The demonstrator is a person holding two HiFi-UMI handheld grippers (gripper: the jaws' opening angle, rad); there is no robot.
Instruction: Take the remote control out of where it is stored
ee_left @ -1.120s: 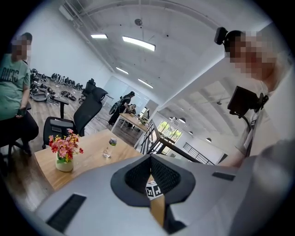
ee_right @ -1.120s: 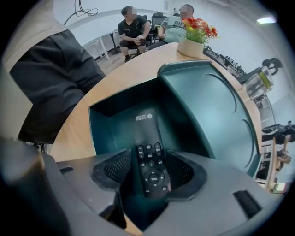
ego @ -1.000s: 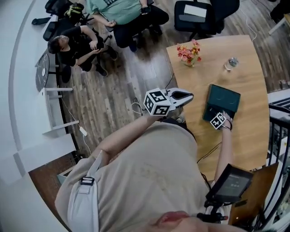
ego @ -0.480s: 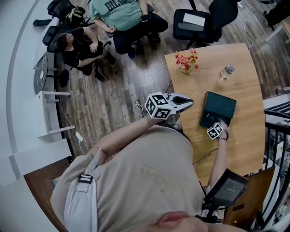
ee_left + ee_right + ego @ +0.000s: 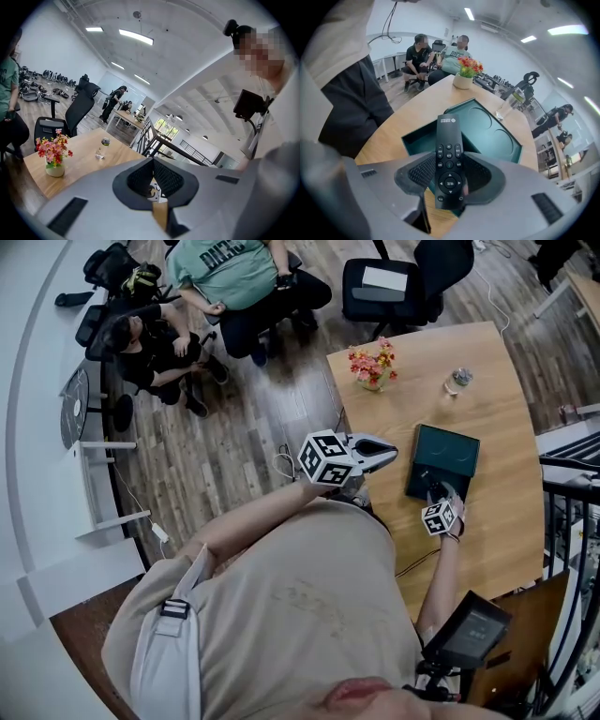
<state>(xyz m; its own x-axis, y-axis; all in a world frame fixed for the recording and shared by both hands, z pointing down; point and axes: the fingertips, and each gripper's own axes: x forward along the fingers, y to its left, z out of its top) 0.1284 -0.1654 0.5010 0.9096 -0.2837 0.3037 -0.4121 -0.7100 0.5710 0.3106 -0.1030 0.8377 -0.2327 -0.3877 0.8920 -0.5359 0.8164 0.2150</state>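
Remote [image 5: 449, 161] higher, logo end toward box [image 5: 497, 131]

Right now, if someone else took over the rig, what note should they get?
Left gripper: jaws shut, empty, held beside the table.
Right gripper: jaws have just been closing and are clamped on the remote control, above the near end of the green box.
Done: remote gripped, seemingly out of the box.
Left: probably carry it clear of the box.
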